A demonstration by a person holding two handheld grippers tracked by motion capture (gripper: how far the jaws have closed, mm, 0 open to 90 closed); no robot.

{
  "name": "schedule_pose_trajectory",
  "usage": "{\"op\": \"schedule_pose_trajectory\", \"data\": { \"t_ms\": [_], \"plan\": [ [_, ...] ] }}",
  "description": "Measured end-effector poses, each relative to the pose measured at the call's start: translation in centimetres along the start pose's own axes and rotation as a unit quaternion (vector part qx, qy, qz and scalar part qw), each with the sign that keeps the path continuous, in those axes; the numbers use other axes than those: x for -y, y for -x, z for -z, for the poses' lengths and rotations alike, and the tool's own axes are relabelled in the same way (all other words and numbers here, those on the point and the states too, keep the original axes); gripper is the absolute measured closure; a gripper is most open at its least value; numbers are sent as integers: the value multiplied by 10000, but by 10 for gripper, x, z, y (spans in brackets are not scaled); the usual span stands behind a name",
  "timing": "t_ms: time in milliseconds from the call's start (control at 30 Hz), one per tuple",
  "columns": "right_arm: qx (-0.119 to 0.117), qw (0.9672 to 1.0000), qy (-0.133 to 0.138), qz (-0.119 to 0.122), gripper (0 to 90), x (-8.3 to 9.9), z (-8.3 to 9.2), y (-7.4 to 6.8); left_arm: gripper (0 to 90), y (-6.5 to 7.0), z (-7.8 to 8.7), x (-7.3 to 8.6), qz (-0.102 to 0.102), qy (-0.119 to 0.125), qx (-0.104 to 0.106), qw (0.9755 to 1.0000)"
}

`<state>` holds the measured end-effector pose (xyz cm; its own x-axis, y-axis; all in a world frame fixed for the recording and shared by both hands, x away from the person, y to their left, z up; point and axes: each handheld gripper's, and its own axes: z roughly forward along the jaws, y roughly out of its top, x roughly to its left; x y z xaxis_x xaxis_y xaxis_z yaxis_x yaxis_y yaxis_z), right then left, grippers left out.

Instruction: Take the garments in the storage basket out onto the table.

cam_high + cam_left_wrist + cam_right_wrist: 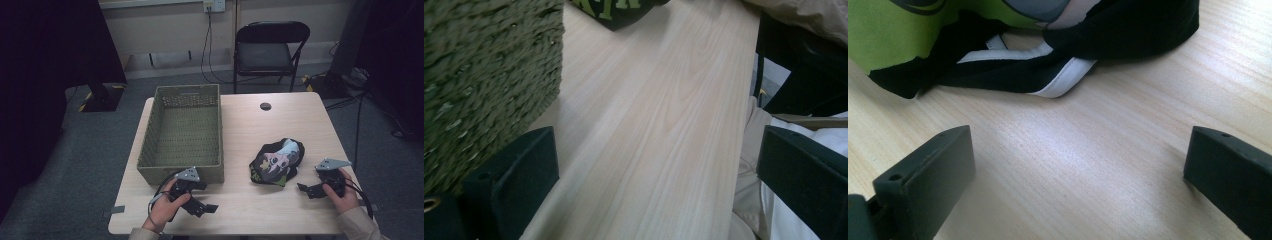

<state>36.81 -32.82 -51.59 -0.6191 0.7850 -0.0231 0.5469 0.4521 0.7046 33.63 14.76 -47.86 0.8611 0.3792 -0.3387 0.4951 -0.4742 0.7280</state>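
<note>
1. Since the basket (pixel 181 131) at left holds nothing, the work is judged barely begun.
2. The left gripper (pixel 210 207) rests low before the basket, jaws wide, grasping nothing.
3. The crumpled shirt (pixel 277 162) lies on the table (pixel 295 120), right of the basket.
4. The right gripper (pixel 301 188) points at the shirt, jaws wide, just short of it.

The table (pixel 295 120) is seen from above in the high view, from the person's side, facing forward and down, with the floor and a chair (pixel 267 47) behind. The left gripper view is taken low over the wood, close beside the basket (pixel 484 85), looking along the near table edge. The right gripper view is placed very near the crumpled garment (pixel 1023 55). The garment and the tabletop are shared by all three views
</note>
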Motion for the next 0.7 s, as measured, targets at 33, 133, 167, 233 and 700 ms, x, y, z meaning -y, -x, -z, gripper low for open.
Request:
{"op": "schedule_pose_trajectory", "data": {
  "t_ms": [33, 133, 167, 233, 700],
  "plan": [
    [0, 10000, 0, 0, 0, 0, 0, 0, 28, 0, 0, 0, 0, 0, 0, 10000],
    [0, 10000, 0, 0, 0, 0, 0, 0, 29, -2, 3, 3, -5, 2, -58, 10000],
    [0, 10000, 0, 0, 0, 0, 0, 0, 29, -2, 3, 4, -8, 2, -66, 10000],
    [0, 10000, 0, 0, 0, 0, 0, 0, 29, -3, 5, 5, -14, -11, -92, 10000],
    [0, 10000, 0, 0, 0, 0, 0, 0, 29, -8, 18, 16, 54, 44, -225, 9997]
  ]
}}
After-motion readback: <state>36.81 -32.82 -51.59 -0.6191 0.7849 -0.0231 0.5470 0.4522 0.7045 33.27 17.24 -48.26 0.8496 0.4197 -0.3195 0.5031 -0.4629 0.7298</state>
